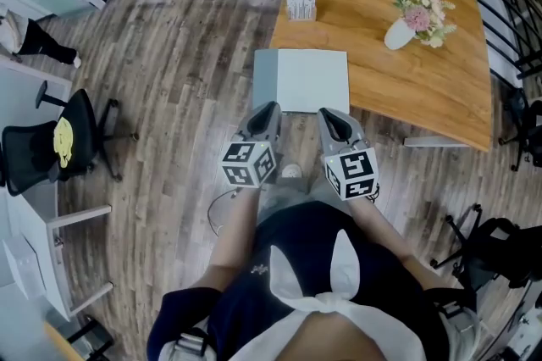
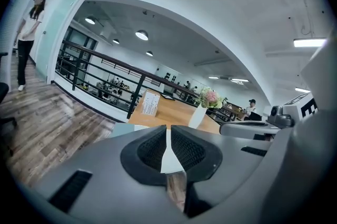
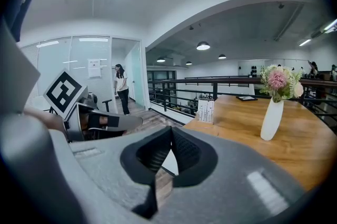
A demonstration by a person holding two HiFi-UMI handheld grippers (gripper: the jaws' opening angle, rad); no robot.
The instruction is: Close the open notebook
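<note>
Lying flat at the near left corner of the wooden surface (image 1: 406,88), the notebook (image 1: 305,80) sits just beyond the left gripper (image 1: 266,115) and right gripper (image 1: 334,120). Both have their fingers clenched on nothing. The far card stand's (image 1: 301,5) print is unreadable.

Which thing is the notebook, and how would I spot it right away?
Find the big wooden table. At its corner toward the lower left of the head view lies the notebook, flat and pale. It is the only pale flat rectangle there; the white vase of flowers and the little card stand both stand upright farther along the table.
</note>
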